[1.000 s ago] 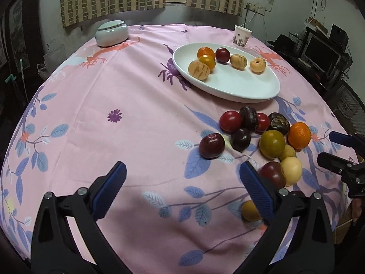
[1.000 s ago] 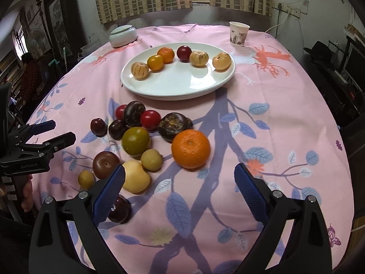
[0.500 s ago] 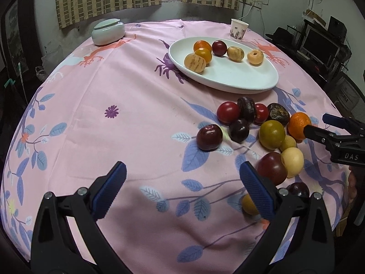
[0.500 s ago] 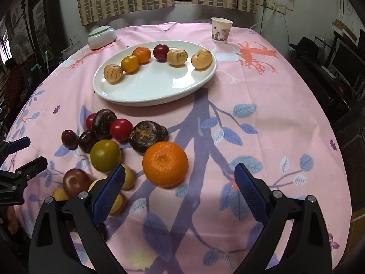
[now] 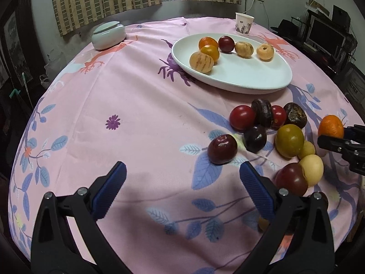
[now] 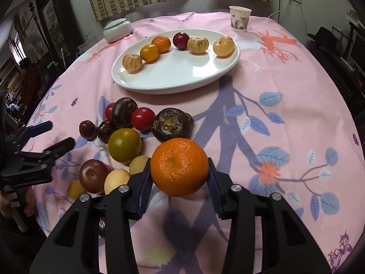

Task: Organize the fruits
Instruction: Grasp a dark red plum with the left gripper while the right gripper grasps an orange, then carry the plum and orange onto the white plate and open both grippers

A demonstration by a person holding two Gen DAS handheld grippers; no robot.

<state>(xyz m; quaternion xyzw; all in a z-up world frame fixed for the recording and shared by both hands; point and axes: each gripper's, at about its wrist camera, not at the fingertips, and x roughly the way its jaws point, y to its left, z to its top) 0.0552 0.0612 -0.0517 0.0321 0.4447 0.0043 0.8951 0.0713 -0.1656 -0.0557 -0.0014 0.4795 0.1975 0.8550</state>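
My right gripper is shut on a large orange, its blue pads against both sides; the orange also shows in the left wrist view. A white oval plate holds several fruits along its far side. A cluster of loose fruits lies on the pink cloth: a green-brown citrus, a red tomato, a dark wrinkled fruit, plums and small yellow fruits. My left gripper is open and empty above bare cloth, left of a dark red plum.
A paper cup and a pale lidded bowl stand at the table's far side. The round table drops away at its edges. Furniture and monitors crowd the right wall.
My right gripper moved forward onto the orange and closed on it. The left gripper stayed open and shifted slightly nearer the fruit cluster.
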